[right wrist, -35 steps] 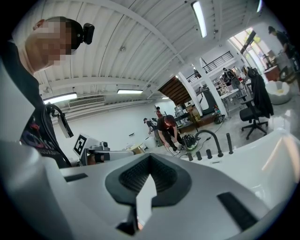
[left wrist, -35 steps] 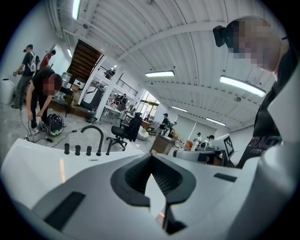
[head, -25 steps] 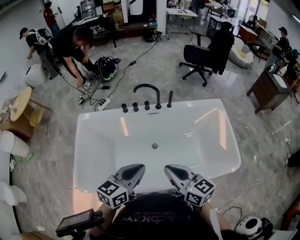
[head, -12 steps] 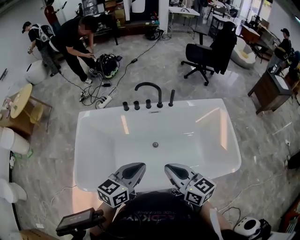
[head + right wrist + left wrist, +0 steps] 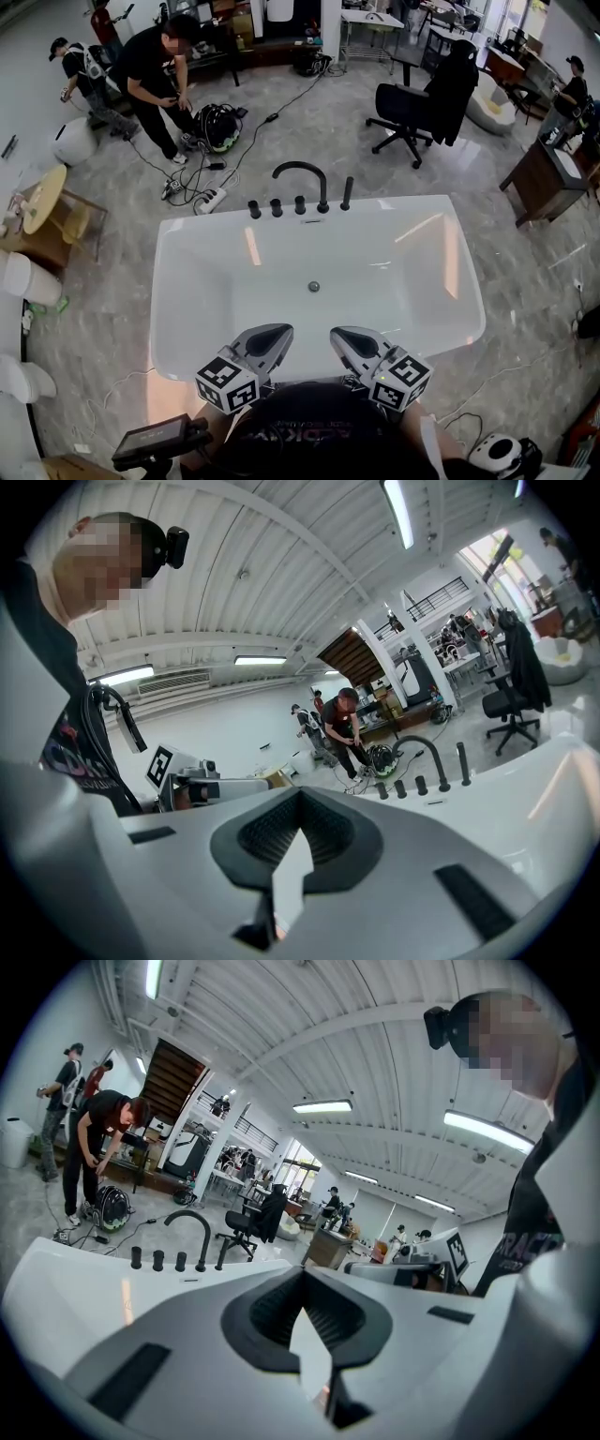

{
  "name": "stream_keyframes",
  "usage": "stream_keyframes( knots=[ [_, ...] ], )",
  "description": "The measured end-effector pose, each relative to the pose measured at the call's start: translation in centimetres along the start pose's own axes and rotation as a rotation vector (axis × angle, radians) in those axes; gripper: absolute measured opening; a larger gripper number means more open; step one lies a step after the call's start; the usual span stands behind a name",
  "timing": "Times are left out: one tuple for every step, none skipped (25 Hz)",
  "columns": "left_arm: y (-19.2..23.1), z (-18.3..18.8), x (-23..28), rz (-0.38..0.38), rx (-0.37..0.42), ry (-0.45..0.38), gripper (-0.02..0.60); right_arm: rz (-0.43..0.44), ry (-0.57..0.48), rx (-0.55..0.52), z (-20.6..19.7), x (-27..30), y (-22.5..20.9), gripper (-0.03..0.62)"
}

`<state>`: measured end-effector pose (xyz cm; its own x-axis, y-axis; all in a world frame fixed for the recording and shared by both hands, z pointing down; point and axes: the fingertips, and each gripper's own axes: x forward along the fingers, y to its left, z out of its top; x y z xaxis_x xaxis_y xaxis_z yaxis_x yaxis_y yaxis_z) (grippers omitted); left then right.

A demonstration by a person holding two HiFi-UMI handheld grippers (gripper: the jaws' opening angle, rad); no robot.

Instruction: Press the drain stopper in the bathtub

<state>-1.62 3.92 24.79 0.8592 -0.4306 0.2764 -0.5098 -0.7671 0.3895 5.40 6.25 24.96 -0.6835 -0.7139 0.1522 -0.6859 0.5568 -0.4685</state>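
In the head view a white bathtub [image 5: 403,281] lies in front of me, and the small round metal drain stopper [image 5: 313,286] sits in the middle of its floor. My left gripper [image 5: 273,335] and right gripper [image 5: 342,337] are held side by side over the tub's near rim, well short of the stopper. Both point at the far rim, jaws shut with nothing between them. In the left gripper view my left gripper [image 5: 302,1275] faces the black faucet [image 5: 190,1233]. In the right gripper view my right gripper [image 5: 300,795] faces the same faucet [image 5: 421,756]. Neither gripper view shows the stopper.
A black arched faucet [image 5: 302,180] and a row of black knobs [image 5: 277,207] stand on the tub's far rim. Behind it, cables and a power strip [image 5: 208,200] lie on the floor beside a standing person [image 5: 159,75]. An office chair [image 5: 427,103] stands at the back right.
Both grippers stay where they were. The head view has shifted slightly, so the tub sits a little lower in it. The person in the background has straightened up.
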Motion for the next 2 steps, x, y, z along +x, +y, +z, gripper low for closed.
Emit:
stream_keyframes(
  knots=[
    [0.05, 0.06, -0.05, 0.000, 0.000, 0.000, 0.011, 0.000, 0.000, 0.001, 0.01, 0.08, 0.04, 0.015],
    [0.10, 0.13, -0.11, 0.000, -0.001, 0.000, 0.011, 0.001, 0.000, 0.001, 0.02, 0.16, 0.09, 0.015]
  ],
)
